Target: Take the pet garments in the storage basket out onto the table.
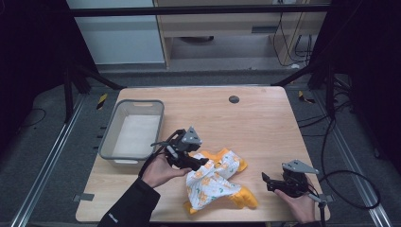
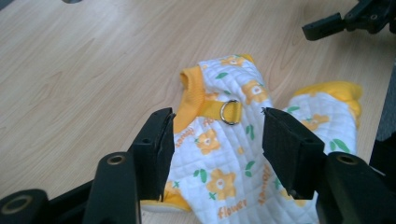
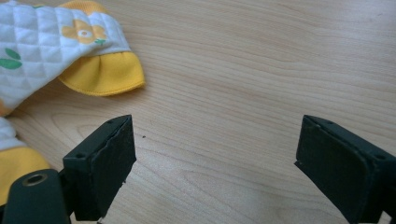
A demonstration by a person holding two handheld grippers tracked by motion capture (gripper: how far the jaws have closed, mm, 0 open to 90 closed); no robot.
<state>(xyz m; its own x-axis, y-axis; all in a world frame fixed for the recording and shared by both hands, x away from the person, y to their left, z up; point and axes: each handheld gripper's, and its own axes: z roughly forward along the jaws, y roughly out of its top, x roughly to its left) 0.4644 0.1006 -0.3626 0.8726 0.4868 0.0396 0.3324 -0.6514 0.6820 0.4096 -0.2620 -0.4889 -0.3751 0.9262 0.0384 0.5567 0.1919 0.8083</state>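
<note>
My left claw [image 2: 217, 140] stands open over the garment [image 2: 233, 154], gripping nothing, so I should lower it near the ring [image 2: 229, 112] before closing slowly.

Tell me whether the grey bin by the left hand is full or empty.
Empty. In the high view the grey bin shows a bare pale bottom, and the flowered quilted garment lies crumpled outside it on the wooden table.
</note>
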